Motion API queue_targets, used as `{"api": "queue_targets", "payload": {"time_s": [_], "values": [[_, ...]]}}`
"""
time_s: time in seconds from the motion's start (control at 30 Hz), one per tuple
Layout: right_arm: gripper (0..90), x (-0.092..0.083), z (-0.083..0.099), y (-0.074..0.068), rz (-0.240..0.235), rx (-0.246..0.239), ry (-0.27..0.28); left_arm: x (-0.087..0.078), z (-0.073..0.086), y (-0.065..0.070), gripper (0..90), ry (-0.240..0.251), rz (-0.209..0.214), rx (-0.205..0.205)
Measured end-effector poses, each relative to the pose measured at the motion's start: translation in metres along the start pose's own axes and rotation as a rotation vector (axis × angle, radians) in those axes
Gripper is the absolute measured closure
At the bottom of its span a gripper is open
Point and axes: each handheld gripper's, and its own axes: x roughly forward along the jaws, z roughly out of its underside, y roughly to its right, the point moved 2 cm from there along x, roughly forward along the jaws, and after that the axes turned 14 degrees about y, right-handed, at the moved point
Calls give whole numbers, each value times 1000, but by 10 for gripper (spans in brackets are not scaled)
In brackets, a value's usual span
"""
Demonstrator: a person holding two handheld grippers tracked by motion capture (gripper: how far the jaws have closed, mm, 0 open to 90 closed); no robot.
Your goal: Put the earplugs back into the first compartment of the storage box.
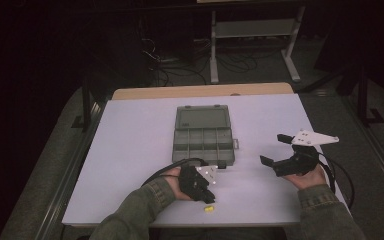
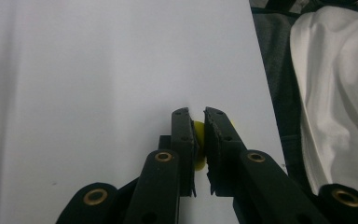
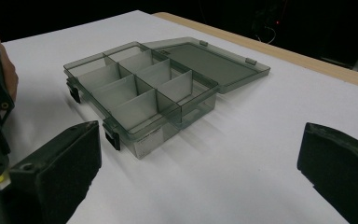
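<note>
While the left hand [image 1: 172,184] rests low at the table's [image 1: 130,150] near edge with its forearm angled in from below, the left gripper [image 1: 209,199] points down toward that edge, jaws pinched on a small yellow piece [image 2: 199,140]. To the right, the right hand [image 1: 310,176] holds the right gripper [image 1: 275,148] clear of the tabletop, jaws spread wide and aimed at the open compartment box [image 1: 204,134], which sits mid-table with its lid laid back.
</note>
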Motion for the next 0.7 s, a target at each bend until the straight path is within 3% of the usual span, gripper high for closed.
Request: {"api": "queue_targets", "payload": {"time_s": [0.27, 0.5, 0.53, 0.7], "values": [[0, 1, 0, -1, -4, -4, -7, -24, -7, -2, 825, 56, -45, 6], [0, 1, 0, -1, -6, -4, -8, -57, -17, -9, 824, 91, -112, 21], [0, 1, 1, -1, -6, -5, -8, -67, -20, -11, 824, 99, -137, 23], [0, 1, 0, -1, -6, -6, -7, -85, -26, -16, 824, 120, -174, 24]]}}
